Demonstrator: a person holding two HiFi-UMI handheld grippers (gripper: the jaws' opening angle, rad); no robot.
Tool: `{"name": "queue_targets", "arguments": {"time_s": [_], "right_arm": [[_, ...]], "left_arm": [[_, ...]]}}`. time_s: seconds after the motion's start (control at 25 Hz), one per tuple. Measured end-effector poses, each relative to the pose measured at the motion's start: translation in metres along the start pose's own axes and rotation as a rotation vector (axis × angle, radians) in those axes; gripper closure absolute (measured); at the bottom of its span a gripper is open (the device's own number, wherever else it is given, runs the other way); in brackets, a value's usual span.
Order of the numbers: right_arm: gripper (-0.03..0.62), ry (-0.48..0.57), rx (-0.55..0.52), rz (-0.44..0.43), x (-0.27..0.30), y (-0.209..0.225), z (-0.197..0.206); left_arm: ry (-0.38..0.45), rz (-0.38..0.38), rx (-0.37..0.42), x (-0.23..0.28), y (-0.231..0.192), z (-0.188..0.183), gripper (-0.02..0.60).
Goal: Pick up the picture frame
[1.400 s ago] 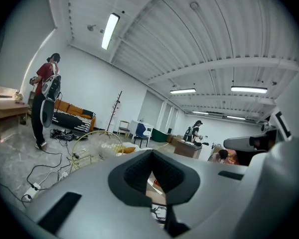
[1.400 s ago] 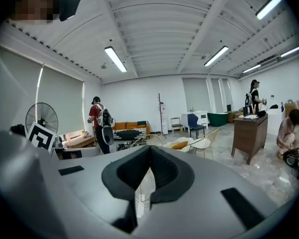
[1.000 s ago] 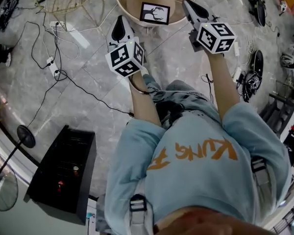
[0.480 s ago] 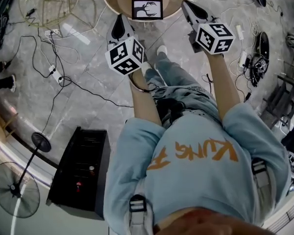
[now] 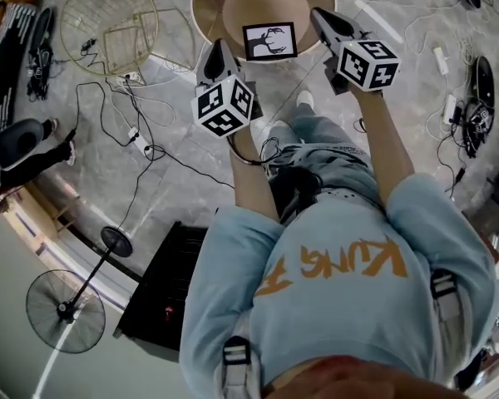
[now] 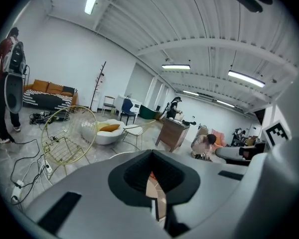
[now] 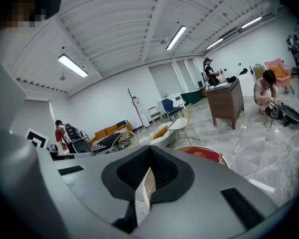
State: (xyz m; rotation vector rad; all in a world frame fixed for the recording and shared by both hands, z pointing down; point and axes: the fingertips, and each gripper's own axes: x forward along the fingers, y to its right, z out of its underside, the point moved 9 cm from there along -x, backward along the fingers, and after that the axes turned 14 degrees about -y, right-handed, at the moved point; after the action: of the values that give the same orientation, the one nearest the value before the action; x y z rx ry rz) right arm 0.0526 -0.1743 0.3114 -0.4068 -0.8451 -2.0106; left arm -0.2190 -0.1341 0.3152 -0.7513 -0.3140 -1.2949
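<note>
The shirt (image 5: 341,264) reads "KUNG". The left hand-held gripper (image 5: 219,53) and right hand-held gripper (image 5: 323,17) both have jaws together, holding nothing. The frame (image 5: 269,41) sits on the table (image 5: 201,7) between them, untouched.

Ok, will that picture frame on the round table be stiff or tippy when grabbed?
The picture frame looks a thin, rigid rectangle, so probably stiff and light. Whether it stands or lies flat on the round table I cannot tell; if standing, a push could topple it. Any glass front would be fragile.
</note>
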Motion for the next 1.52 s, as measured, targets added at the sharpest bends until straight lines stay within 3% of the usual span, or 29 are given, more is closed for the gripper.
{"name": "queue_targets", "arguments": {"time_s": [0.16, 0.4, 0.8, 1.2, 1.52], "right_arm": [[0.595, -0.027, 0.068, 0.010, 0.030, 0.033, 0.006], [0.595, -0.106, 0.168, 0.065, 0.070, 0.057, 0.046], [0.595, -0.231, 0.236, 0.178, 0.119, 0.064, 0.128], [0.595, -0.323, 0.250, 0.213, 0.163, 0.087, 0.197], [0.595, -0.383, 0.208, 0.220, 0.212, 0.119, 0.224]], "left_arm": [[-0.091, -0.019, 0.006, 0.036, -0.001, 0.015, 0.568], [-0.240, -0.039, 0.020, 0.086, -0.028, 0.045, 0.568], [-0.426, 0.029, 0.122, 0.154, -0.066, 0.106, 0.568], [-0.546, 0.064, 0.207, 0.209, -0.095, 0.163, 0.568], [-0.568, 0.104, 0.227, 0.262, -0.118, 0.190, 0.568]]}}
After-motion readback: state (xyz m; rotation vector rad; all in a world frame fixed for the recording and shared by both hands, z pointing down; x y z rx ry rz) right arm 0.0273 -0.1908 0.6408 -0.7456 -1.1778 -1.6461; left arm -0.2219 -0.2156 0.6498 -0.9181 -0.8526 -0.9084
